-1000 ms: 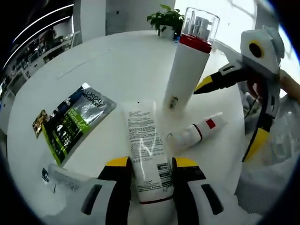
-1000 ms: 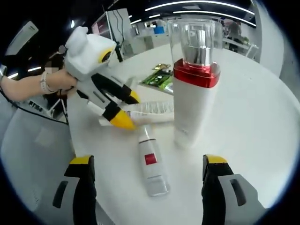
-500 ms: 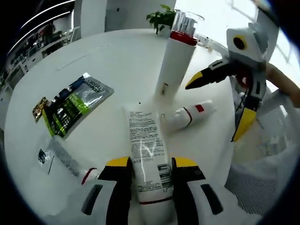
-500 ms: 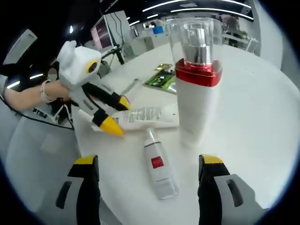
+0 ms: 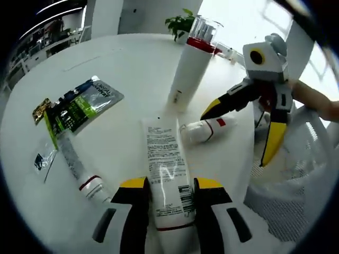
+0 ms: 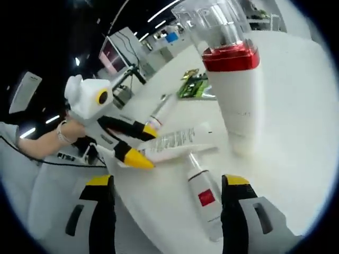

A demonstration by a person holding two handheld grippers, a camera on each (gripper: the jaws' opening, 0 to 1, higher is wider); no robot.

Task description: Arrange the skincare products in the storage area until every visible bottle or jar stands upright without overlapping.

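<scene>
**Operator:** Why is the tube held that way?

**Manual:** Your left gripper (image 5: 168,198) is clenched on the white tube (image 5: 165,170) near its crimped tail, one jaw on each side. The printed body points away from you, low over the round table (image 5: 127,63). Whether the far end touches the table cannot be told. A grip at the tail leaves the cap end free — judged useful if you mean to stand the tube on its cap.

**Operator:** And the right gripper?

**Manual:** Your right gripper (image 6: 165,211) is released, jaws wide apart, with the small bottle (image 6: 204,198) lying on its side between and just ahead of them. That spread suits closing across its body.

**Operator:** What stands already?

**Manual:** The tall bottle (image 5: 188,66) with the red collar and clear cap is upright. Its contents cannot be seen. A slim tube (image 5: 79,172) lies flat beside the green sachet (image 5: 79,108) — both well apart from the held tube.
</scene>
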